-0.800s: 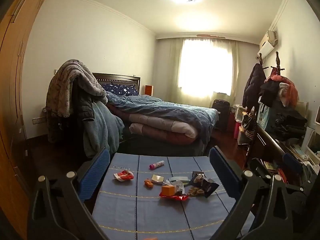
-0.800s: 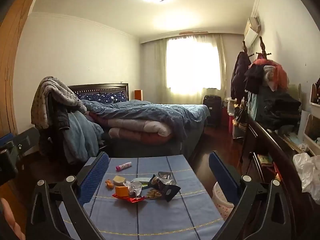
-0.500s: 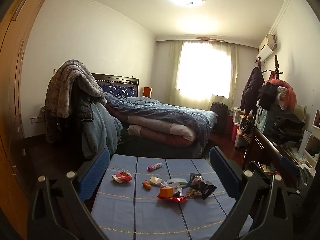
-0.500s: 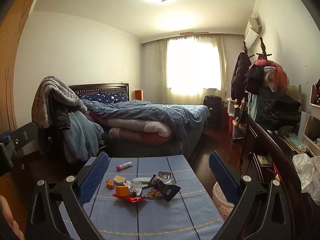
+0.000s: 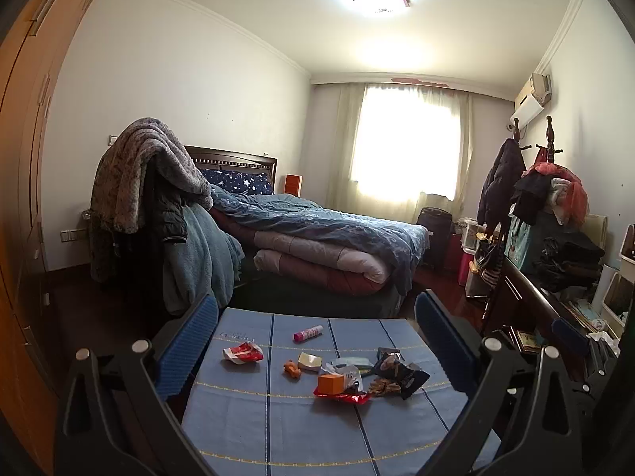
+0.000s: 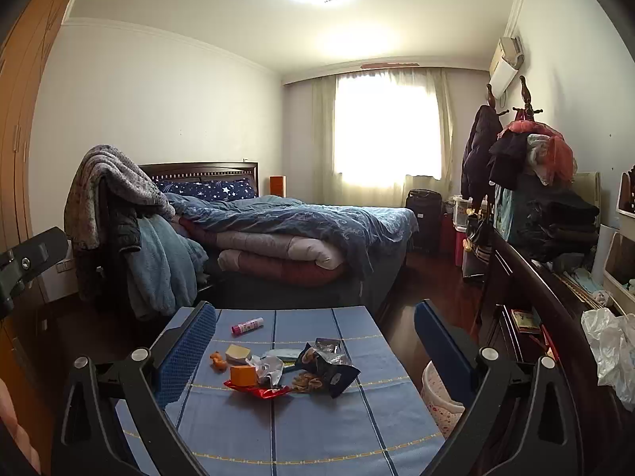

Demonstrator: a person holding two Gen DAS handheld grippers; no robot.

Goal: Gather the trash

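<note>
step: approach / pre-grasp, nothing picked up yet, all trash still lies on the surface (image 5: 278, 428)
left hand-held gripper (image 5: 316, 341): jaws spread wide, nothing between the pads, hovering short of the litter, aimed slightly down
right hand-held gripper (image 6: 315, 343): same, spread wide and empty, clear of the surface
trash location: bunched mid-surface on the blue striped cloth, a bit right of centre in the left view
red-white wrapper (image 5: 243, 353): crumpled, lies alone on the left, well apart from the pile
pink tube (image 5: 308, 333): far side, on its side, alone
small orange piece (image 5: 292, 369): just beside the pale folded packet (image 5: 309, 361)
orange box (image 5: 330, 383): sits on the red foil wrapper (image 5: 344, 397), touching the crumpled silver wrapper (image 6: 266, 369)
dark snack bag (image 6: 327, 367): torn open, crumbs spilled next to it, right edge of the pile
bin (image 6: 438, 396): pale basket on the floor just off the right edge of the surface, partly hidden by the right finger
next move (judgement): bring one gripper down over a single piece; left suits the lone red-white wrapper, right suits the dark bag nearest the bin
needs: low, flat approach, since wrappers are thin; close fully on the crumple
risk: open bag may spill more crumbs if tipped; pile items overlap, so could drag neighbours
</note>
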